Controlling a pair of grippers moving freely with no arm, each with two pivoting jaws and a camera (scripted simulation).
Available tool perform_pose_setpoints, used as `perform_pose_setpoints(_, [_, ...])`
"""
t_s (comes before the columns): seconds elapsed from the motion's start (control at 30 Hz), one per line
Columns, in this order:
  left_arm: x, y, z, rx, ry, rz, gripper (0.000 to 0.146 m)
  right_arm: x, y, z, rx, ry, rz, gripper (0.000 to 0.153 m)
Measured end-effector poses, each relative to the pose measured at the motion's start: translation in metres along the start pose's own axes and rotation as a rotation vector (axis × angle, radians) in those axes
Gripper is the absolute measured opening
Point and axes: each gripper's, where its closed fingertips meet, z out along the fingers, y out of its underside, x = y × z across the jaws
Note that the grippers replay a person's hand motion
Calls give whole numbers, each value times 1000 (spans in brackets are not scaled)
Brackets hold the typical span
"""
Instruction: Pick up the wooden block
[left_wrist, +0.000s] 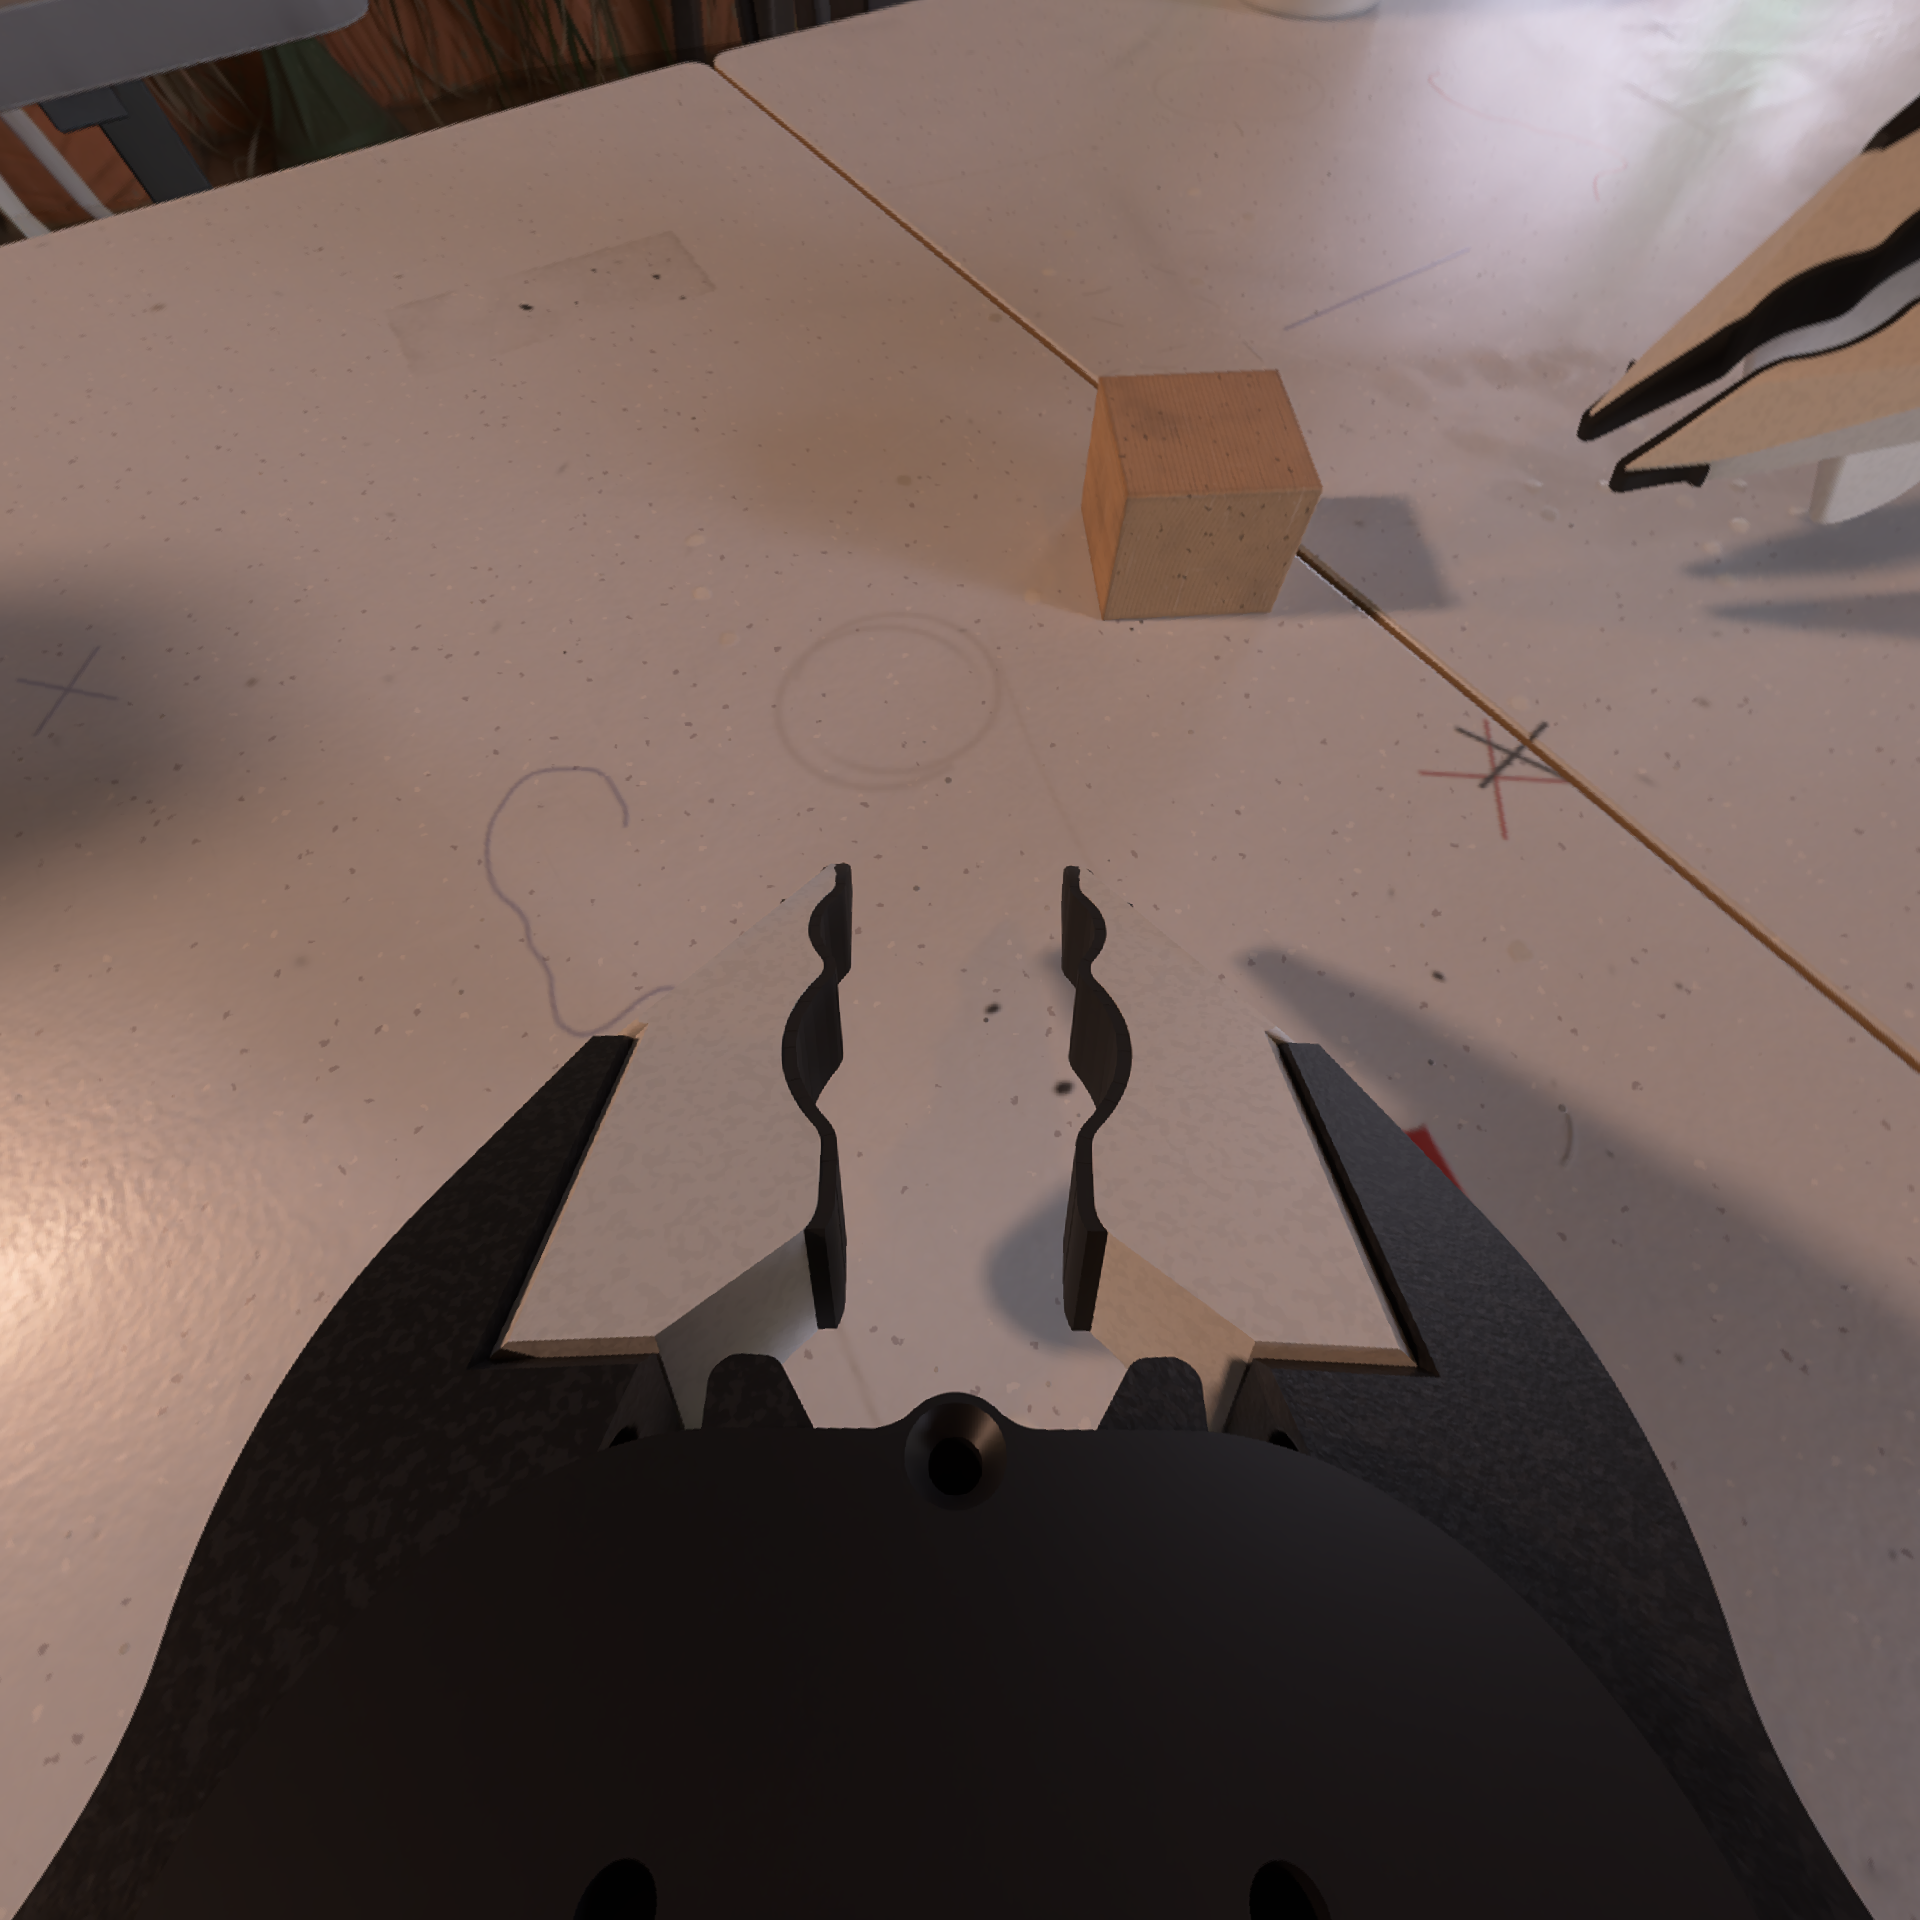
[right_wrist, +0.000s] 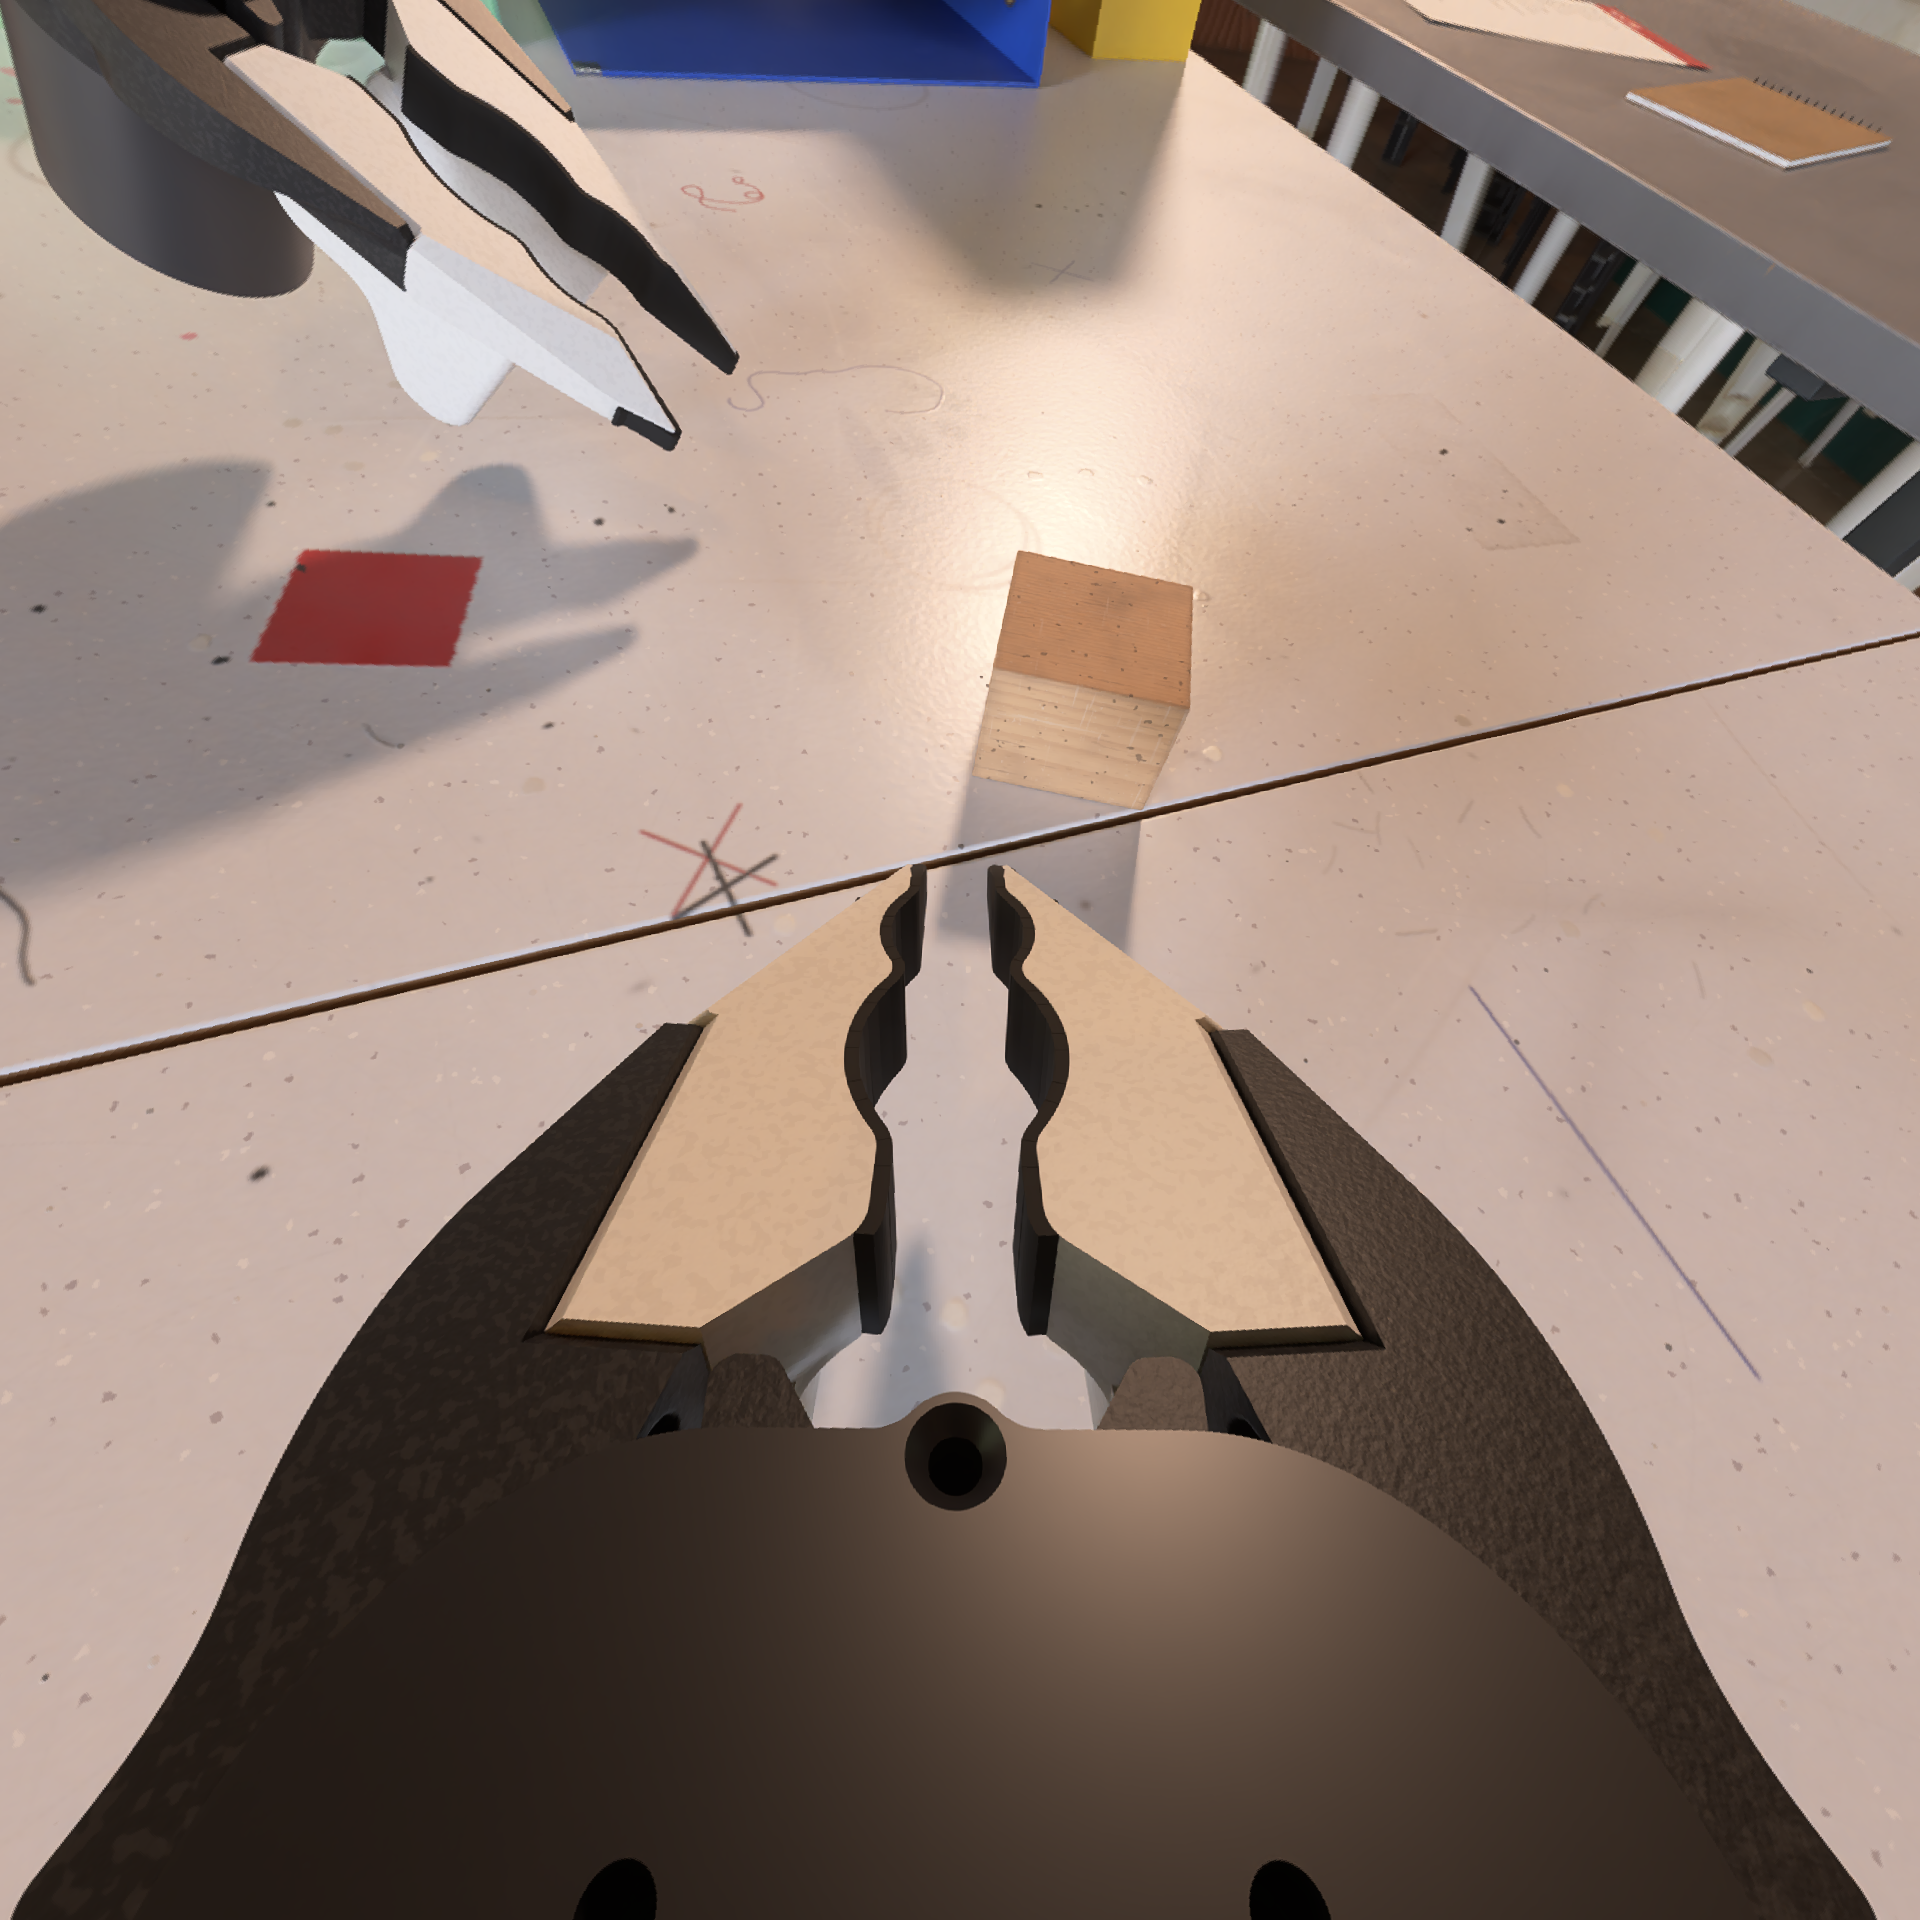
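The wooden block (left_wrist: 1195, 494) is a small cube standing on the pale table right beside the seam between two tabletops. My left gripper (left_wrist: 956, 878) is open and empty, above the table, with the block ahead and to the right. In the right wrist view the block (right_wrist: 1091, 675) lies just ahead, slightly right of my right gripper (right_wrist: 954, 878), whose fingers are empty and only a narrow gap apart. The right gripper also shows at the right edge of the left wrist view (left_wrist: 1605, 457). The left gripper shows at the top left of the right wrist view (right_wrist: 696, 400).
A red square patch (right_wrist: 364, 608) lies flat on the table left of the block. A blue box (right_wrist: 800, 42) and a yellow block (right_wrist: 1122, 26) stand at the far edge. A grey table with a notebook (right_wrist: 1756, 120) is at the right. The seam (right_wrist: 1455, 743) runs across.
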Motion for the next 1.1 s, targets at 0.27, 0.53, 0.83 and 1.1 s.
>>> perform_pose_setpoints(0.27, [6, 7, 7, -67, -22, 88, 48, 5, -5, 9, 4, 11, -4, 20])
perform_pose_setpoints(0.53, [7, 9, 9, -84, -31, 108, 49, 26, -18, 49, -31, 13, 36, 51])
perform_pose_setpoints(0.83, [8, 11, 10, -95, -37, 130, 48, 28, -19, 78, -123, -8, 130, 69])
perform_pose_setpoints(1.1, [8, 10, 9, -91, -39, 125, 48, 34, -6, 97, -285, 61, 179, 59])
